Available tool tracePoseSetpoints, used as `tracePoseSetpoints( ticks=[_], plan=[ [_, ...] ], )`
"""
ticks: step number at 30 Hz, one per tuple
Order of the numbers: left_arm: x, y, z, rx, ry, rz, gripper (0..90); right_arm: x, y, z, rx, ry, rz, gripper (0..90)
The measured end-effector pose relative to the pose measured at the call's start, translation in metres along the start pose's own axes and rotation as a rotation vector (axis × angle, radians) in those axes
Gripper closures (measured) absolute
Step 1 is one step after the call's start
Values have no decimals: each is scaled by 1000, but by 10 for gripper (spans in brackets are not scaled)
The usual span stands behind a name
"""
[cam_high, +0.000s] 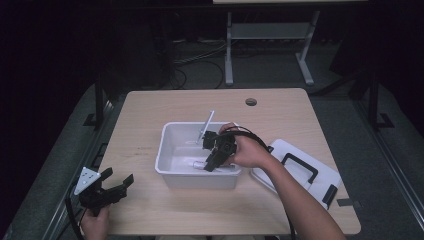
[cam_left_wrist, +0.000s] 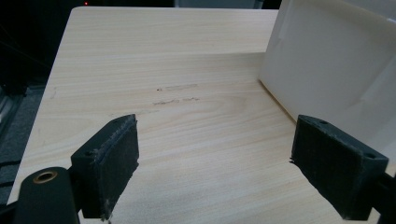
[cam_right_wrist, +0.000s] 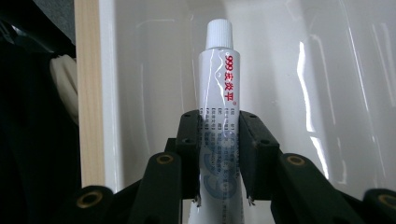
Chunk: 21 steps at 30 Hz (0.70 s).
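We hold the tube (cam_right_wrist: 217, 116) in our right tongs (cam_right_wrist: 219, 154) inside the bin (cam_high: 167, 150); left tongs (cam_left_wrist: 215, 168) wait wide, left of it. Next: lift clear.

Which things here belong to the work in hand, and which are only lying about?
In use:
- right hand-held gripper
- white tube
- white bin

Lying about:
- bin lid
- left hand-held gripper, open over the table

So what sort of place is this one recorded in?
Probably a lab or workshop recording station: a light wooden table with a cable hole, loose cables on the dark floor, and a grey metal stand behind.
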<state>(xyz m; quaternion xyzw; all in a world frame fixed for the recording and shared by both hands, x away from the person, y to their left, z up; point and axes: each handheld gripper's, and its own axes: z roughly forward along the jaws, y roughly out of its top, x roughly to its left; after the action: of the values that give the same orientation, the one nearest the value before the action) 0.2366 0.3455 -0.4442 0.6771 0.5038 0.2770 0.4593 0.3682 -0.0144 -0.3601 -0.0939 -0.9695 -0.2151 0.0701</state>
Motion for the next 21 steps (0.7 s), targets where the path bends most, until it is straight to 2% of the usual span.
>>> tracePoseSetpoints(
  ticks=[4,21],
  plan=[
    [0,0,0,1,-1,-1,140,0,0,5,19,1,-1,712],
    [0,0,0,-3,1,-4,140,-4,-2,4,15,8,27,688]
  ],
)
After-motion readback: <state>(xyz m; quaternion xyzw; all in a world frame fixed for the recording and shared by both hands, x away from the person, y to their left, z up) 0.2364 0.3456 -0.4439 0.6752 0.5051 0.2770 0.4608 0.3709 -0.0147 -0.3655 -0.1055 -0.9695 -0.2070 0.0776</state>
